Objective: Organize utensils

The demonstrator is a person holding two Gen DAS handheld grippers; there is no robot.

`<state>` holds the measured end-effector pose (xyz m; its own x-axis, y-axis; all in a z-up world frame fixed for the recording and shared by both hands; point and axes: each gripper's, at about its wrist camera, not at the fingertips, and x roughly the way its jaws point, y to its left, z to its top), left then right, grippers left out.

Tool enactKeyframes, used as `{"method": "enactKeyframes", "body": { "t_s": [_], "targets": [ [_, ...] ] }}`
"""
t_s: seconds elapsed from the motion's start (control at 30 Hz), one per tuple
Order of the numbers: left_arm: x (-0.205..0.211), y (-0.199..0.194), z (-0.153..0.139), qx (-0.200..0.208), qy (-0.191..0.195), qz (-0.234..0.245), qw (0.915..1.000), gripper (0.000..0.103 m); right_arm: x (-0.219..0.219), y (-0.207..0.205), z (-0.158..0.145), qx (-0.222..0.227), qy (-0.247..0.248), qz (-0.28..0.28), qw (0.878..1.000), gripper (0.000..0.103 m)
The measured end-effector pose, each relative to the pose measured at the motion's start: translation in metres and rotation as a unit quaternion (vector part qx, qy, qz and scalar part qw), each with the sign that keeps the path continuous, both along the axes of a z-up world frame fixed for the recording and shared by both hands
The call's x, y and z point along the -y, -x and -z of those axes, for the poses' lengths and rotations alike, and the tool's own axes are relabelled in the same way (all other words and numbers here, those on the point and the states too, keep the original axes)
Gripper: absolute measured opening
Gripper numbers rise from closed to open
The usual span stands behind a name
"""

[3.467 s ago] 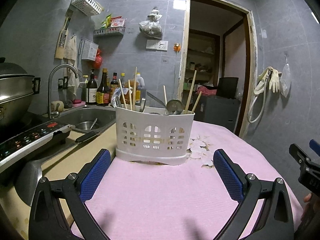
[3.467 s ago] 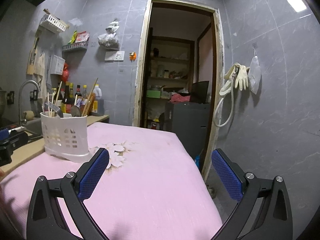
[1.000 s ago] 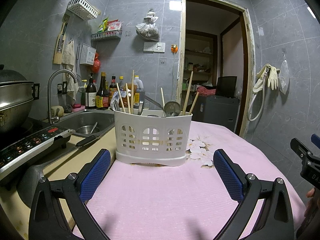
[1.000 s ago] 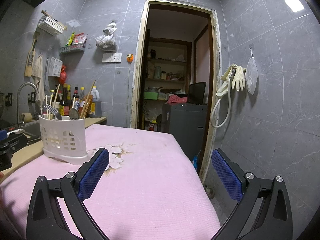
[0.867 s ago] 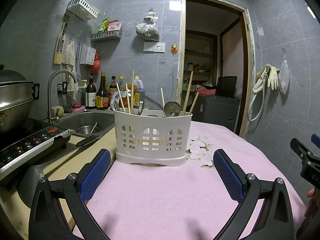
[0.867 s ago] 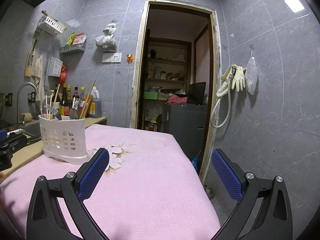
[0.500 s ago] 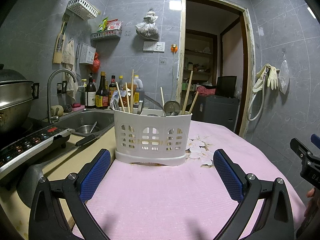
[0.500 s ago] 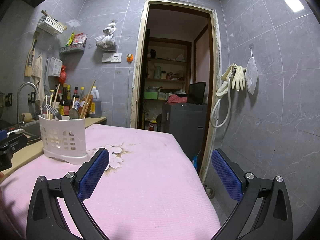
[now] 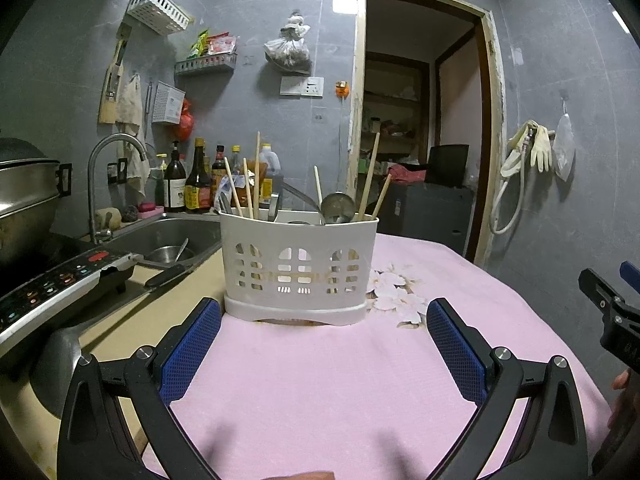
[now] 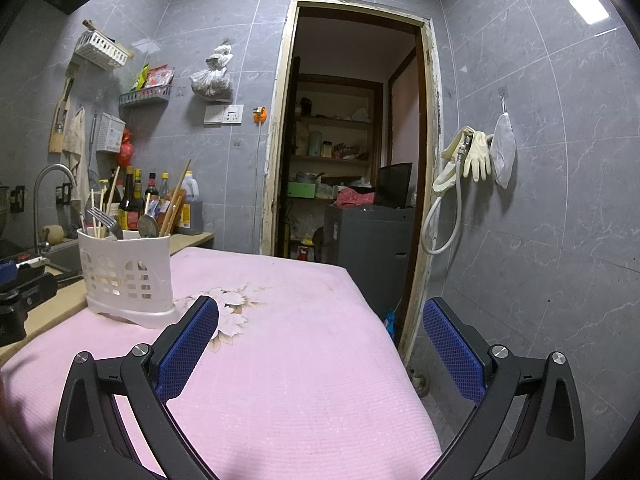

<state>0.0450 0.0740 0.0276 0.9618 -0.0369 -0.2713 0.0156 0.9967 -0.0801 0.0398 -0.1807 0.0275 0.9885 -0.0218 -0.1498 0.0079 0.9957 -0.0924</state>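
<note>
Pink cloth [image 9: 320, 380] covers the table under both tools. Nearest the white utensil caddy [image 9: 298, 268], the left gripper [image 9: 322, 344] hovers just short of its base, fingers spread wide and holding nothing; the right gripper [image 10: 320, 340] hangs off to the caddy's right, equally wide and empty. Inside the caddy stand chopsticks [image 9: 370, 176], a ladle [image 9: 338, 208] and a fork [image 10: 102, 220]. Light, stiff, probably slippery pieces; best pinched high on their handles.

One caddy [image 9: 298, 264] stands on one pink cloth [image 9: 340, 380]. It holds six chopsticks [image 9: 368, 178], one ladle [image 9: 338, 208] and one fork [image 10: 105, 220]. Two tools: left [image 9: 323, 346], right [image 10: 320, 344].
</note>
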Motion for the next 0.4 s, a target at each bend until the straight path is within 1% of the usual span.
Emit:
{"method": "enactKeyframes", "body": {
  "t_s": [0.17, 0.4],
  "targets": [
    [0.0002, -0.0037, 0.0038, -0.011, -0.001, 0.009, 0.9999, 0.101, 0.0003, -0.0001, 0.0003, -0.001, 0.002, -0.001, 1.000, 0.103],
    [0.0000, -0.0037, 0.0056, -0.011, 0.000, 0.010, 0.9999, 0.101, 0.0029, 0.0009, -0.0003, -0.005, 0.001, -0.001, 1.000, 0.103]
  ]
}}
